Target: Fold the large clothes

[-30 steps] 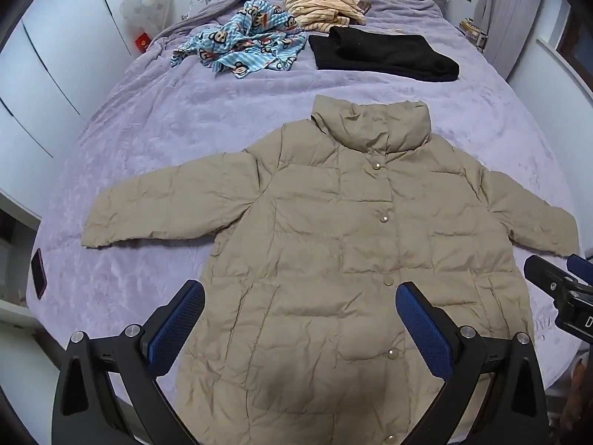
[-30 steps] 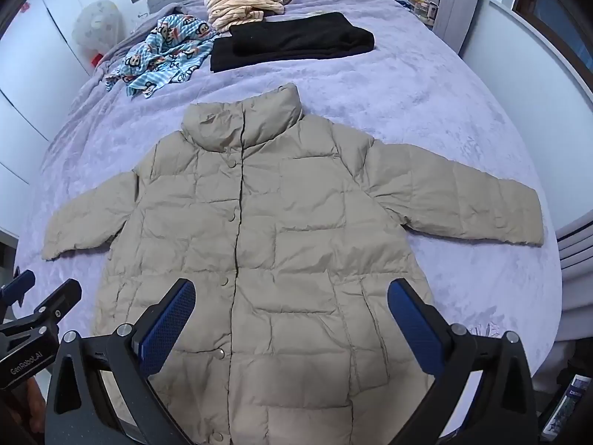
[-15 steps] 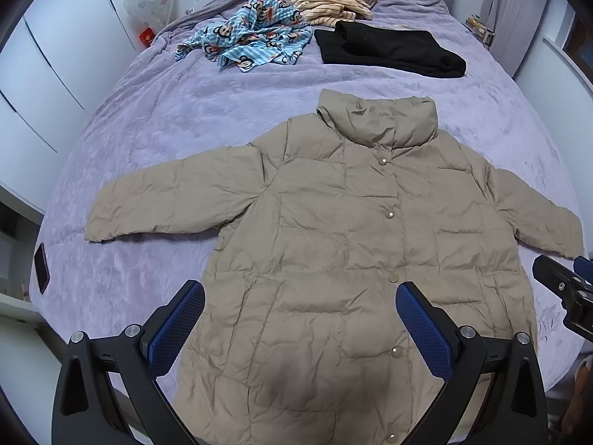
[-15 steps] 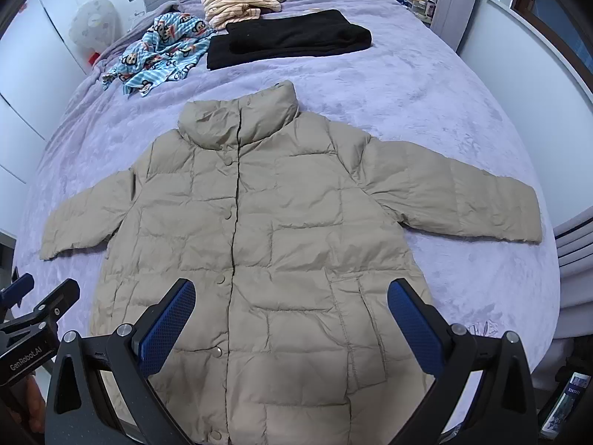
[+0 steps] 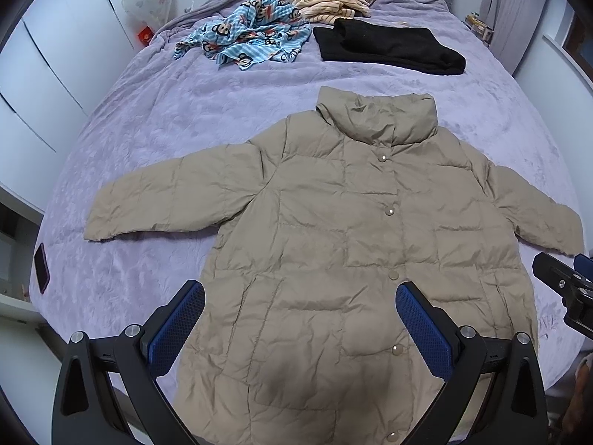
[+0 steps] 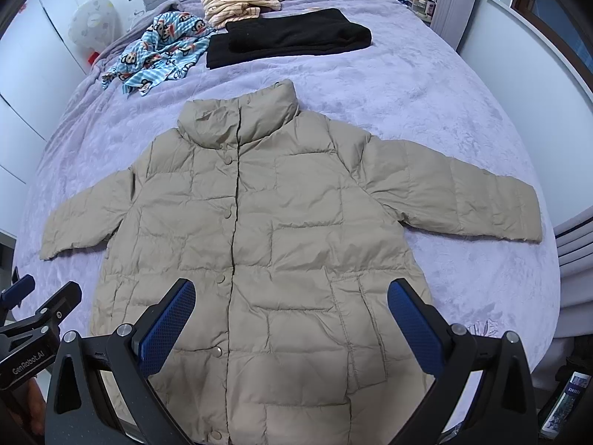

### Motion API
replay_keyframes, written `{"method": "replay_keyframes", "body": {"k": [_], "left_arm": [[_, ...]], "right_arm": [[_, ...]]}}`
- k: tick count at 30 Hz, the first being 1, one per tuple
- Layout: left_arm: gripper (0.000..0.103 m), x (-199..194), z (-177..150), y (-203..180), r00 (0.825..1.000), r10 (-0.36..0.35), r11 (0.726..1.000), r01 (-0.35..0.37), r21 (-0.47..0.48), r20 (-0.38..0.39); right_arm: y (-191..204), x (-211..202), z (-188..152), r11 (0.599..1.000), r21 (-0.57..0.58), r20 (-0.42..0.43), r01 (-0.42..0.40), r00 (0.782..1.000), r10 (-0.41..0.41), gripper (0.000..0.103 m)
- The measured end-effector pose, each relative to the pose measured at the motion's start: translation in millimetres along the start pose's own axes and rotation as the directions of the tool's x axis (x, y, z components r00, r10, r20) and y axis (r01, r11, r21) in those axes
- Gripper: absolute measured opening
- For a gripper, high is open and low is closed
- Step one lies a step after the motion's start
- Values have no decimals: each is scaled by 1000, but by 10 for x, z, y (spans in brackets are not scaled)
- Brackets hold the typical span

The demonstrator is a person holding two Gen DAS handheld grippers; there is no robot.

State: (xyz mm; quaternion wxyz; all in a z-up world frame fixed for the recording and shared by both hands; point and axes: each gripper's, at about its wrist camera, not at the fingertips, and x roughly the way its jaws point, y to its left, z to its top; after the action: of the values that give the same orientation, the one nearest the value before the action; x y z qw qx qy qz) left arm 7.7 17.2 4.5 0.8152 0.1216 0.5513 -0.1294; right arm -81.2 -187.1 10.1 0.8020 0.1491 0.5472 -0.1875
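Note:
A beige quilted puffer jacket (image 5: 333, 230) lies flat and buttoned on the purple bed, front up, collar far, both sleeves spread out; it also shows in the right wrist view (image 6: 281, 230). My left gripper (image 5: 300, 319) is open and empty, hovering above the jacket's lower left part. My right gripper (image 6: 291, 315) is open and empty above the jacket's lower right part. The right gripper's tip shows at the right edge of the left wrist view (image 5: 563, 285), and the left gripper at the left edge of the right wrist view (image 6: 33, 315).
On the far part of the purple bed (image 5: 185, 118) lie a folded black garment (image 5: 389, 50), a blue monkey-print cloth (image 5: 248, 39) and a striped cream pile (image 5: 326, 2). A dark phone (image 5: 41, 267) lies at the bed's left edge. White wardrobes stand left.
Both grippers have drawn back slightly toward the foot of the bed, so the jacket sits a little farther in view. Both stay open. The jacket has not moved.

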Motion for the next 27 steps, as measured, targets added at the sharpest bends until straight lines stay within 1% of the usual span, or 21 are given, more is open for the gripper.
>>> {"method": "replay_keyframes", "body": {"k": [27], "left_arm": [[103, 33, -4, 30, 1000, -3, 1000, 3, -7, -6]], "right_arm": [[-17, 16, -6, 1000, 4, -5, 4, 1000, -4, 103]]}}
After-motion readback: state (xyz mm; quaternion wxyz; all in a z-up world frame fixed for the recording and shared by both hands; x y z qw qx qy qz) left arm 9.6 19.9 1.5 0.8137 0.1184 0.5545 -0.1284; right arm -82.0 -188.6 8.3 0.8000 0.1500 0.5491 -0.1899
